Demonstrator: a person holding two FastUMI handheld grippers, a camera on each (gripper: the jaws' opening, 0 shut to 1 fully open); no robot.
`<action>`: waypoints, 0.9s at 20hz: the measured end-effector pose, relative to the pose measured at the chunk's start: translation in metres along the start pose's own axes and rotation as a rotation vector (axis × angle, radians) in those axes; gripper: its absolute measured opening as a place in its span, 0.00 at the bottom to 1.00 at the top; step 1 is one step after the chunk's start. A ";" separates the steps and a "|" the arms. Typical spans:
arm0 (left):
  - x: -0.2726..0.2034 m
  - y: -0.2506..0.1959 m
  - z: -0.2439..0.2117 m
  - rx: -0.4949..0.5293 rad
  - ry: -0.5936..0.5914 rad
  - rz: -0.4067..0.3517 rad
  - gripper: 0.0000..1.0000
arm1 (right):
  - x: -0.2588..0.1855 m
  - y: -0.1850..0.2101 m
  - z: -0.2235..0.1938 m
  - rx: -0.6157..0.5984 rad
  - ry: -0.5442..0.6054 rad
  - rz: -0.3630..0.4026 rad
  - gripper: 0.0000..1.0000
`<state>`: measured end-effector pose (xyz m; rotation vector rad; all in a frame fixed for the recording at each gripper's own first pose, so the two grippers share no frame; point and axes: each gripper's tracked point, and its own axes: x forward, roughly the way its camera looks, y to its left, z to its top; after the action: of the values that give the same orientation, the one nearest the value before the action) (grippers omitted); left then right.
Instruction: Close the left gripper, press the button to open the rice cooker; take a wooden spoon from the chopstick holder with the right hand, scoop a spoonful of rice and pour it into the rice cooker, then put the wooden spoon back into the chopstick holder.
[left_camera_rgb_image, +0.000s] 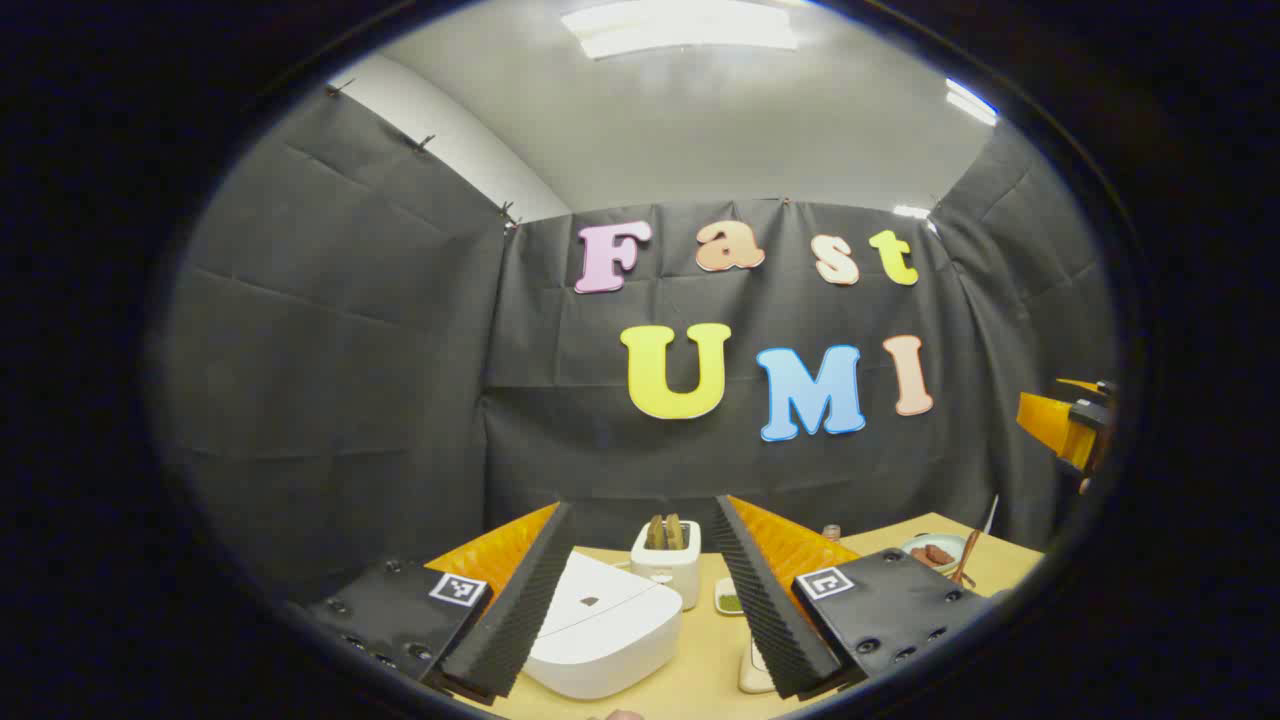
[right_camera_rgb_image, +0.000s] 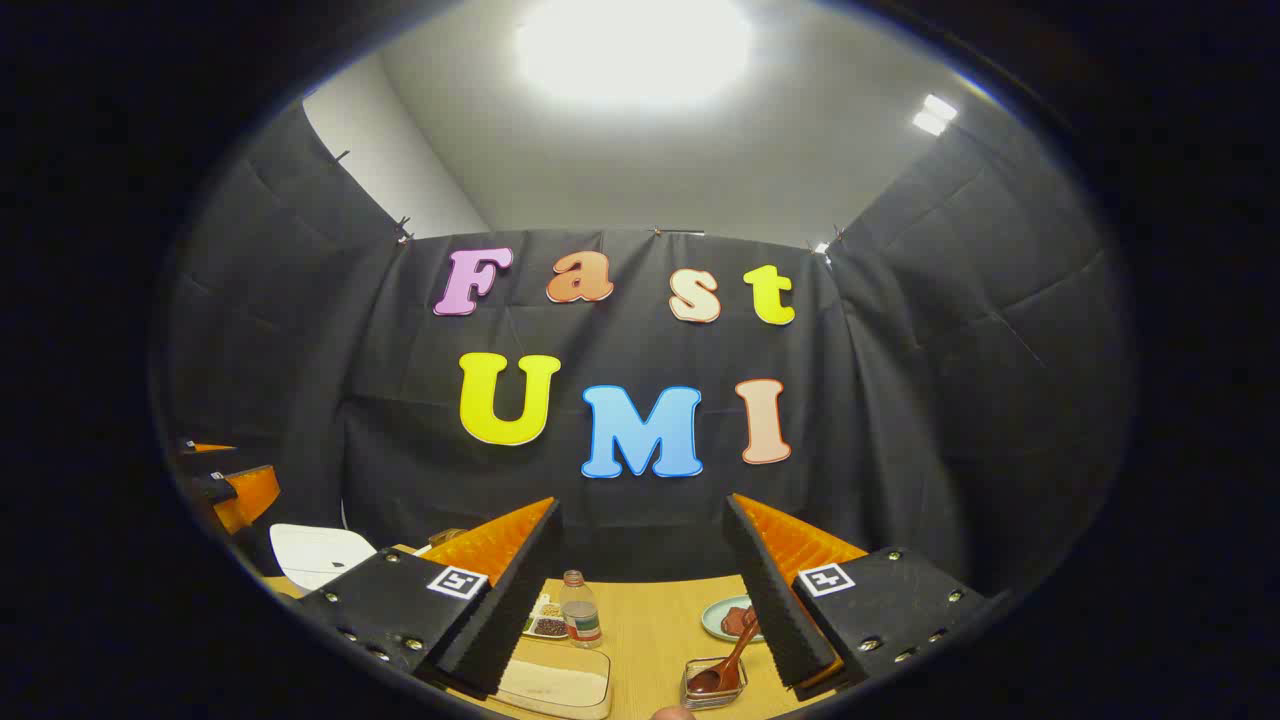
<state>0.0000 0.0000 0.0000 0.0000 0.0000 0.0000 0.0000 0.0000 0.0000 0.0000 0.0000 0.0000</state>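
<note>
White rice cooker (left_camera_rgb_image: 600, 625), lid down, on tabletop (left_camera_rgb_image: 700, 660) between spread left gripper (left_camera_rgb_image: 640, 600) fingers. Right gripper (right_camera_rgb_image: 640, 600) fingers spread too; wooden spoon (right_camera_rgb_image: 728, 660) bowl-down in glass holder (right_camera_rgb_image: 714, 686), handle tilting up-right.

Tan table (left_camera_rgb_image: 700, 660) bearing white rice cooker (left_camera_rgb_image: 600, 625), chopstick holder (left_camera_rgb_image: 668, 565), small bottle (right_camera_rgb_image: 579, 610), clear rice tray (right_camera_rgb_image: 555, 685).

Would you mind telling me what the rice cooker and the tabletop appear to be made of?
The rice cooker looks like smooth white plastic with a satin sheen: rounded moulded edges and soft highlights, lid shut. The tabletop looks like pale wood or a wood-look laminate, matte and evenly tan; grain is too faint to tell which.
</note>
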 end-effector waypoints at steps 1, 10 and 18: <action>0.000 0.000 0.002 -0.001 -0.006 0.003 0.96 | 0.000 -0.001 -0.001 -0.005 0.005 0.000 0.97; 0.000 0.008 0.005 -0.003 -0.014 0.020 0.96 | 0.005 -0.002 -0.010 -0.021 0.031 0.020 0.97; 0.002 0.009 0.012 0.012 -0.037 0.026 0.96 | 0.009 0.005 -0.009 -0.031 0.038 0.044 0.97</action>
<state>0.0023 0.0087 0.0115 0.0124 -0.0367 0.0260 0.0086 0.0052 -0.0094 -0.0310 0.0379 0.0444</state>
